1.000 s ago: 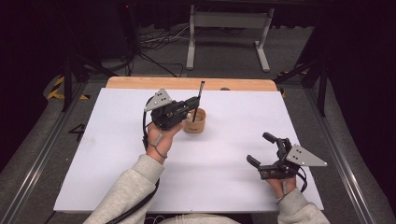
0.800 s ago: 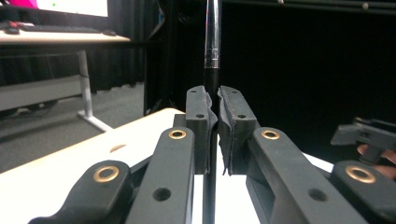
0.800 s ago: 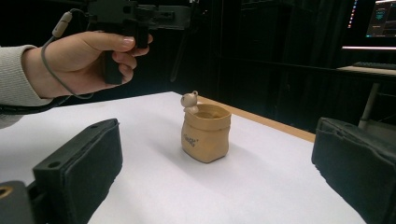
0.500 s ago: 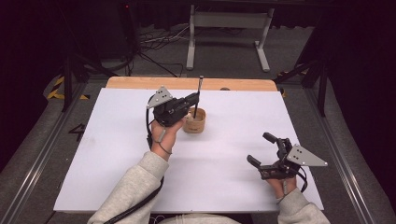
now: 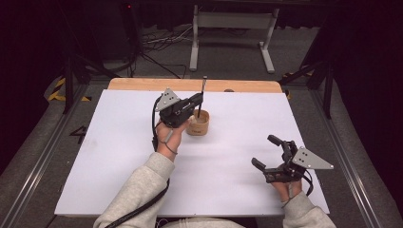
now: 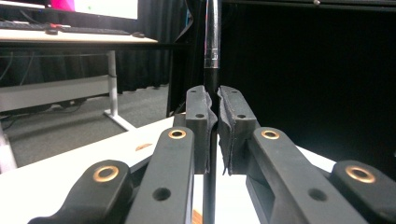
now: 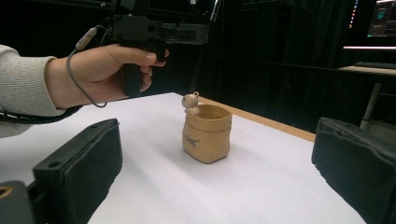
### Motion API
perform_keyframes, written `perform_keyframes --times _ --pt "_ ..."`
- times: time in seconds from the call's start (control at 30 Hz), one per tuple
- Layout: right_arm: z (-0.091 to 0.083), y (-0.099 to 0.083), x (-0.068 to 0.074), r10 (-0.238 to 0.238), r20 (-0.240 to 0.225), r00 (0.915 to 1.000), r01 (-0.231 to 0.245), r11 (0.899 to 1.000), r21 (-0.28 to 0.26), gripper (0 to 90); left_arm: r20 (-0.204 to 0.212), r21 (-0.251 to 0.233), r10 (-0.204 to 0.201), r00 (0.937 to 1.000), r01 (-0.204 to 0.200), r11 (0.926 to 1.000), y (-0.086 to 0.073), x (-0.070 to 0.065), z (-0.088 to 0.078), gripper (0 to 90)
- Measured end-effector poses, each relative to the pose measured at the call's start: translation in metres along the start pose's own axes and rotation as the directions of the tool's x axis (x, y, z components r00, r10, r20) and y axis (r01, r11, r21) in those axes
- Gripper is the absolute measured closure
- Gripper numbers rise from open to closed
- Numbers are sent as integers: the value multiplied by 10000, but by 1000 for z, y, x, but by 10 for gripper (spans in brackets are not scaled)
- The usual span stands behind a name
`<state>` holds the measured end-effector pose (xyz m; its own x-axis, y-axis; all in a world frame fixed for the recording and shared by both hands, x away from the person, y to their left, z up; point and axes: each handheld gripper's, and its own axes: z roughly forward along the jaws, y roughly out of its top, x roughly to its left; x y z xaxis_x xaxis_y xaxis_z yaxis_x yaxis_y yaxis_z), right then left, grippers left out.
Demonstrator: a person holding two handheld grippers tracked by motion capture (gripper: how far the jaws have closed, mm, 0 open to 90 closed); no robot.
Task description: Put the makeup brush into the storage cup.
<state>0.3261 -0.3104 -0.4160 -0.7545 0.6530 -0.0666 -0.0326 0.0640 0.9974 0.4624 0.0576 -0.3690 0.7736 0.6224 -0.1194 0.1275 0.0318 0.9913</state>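
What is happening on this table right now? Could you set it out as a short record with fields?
surface: white table
left gripper: shut on a thin dark pen, held upright
pen's place: above the tan cup, lower end at its mouth in the high view
cup: sack-shaped, small bear figure on its rim, standing upright
right gripper: open, holding nothing, apart from the cup, near the table's right edge

Bare white table sheet lies open all around; only the small tan bag-shaped cup stands near its far middle, well apart from the edges.
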Motion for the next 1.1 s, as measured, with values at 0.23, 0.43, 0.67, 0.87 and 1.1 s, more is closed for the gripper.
perform_keyframes --times 0.23,0.43,0.67,0.87,1.1 --pt "0 0 0 -1 -21 10000 1 10000 -24 21 -145 21 286 9995 -286 9996 -7 2 6 834" --pt "-1 0 0 -1 -31 10000 1 10000 -30 21 -169 64 251 9995 -250 9997 -13 6 8 834" --pt "-1 0 1 -5 -58 10000 5 10000 -40 21 -133 139 376 9992 -374 9992 -18 5 14 834" --pt "-1 0 1 19 -53 10000 -20 10000 -47 21 -168 201 244 9996 -241 9995 -23 6 16 834" --pt "-1 0 1 45 -77 10000 -46 10000 -45 21 -315 330 259 9992 -249 9991 -28 5 18 834"
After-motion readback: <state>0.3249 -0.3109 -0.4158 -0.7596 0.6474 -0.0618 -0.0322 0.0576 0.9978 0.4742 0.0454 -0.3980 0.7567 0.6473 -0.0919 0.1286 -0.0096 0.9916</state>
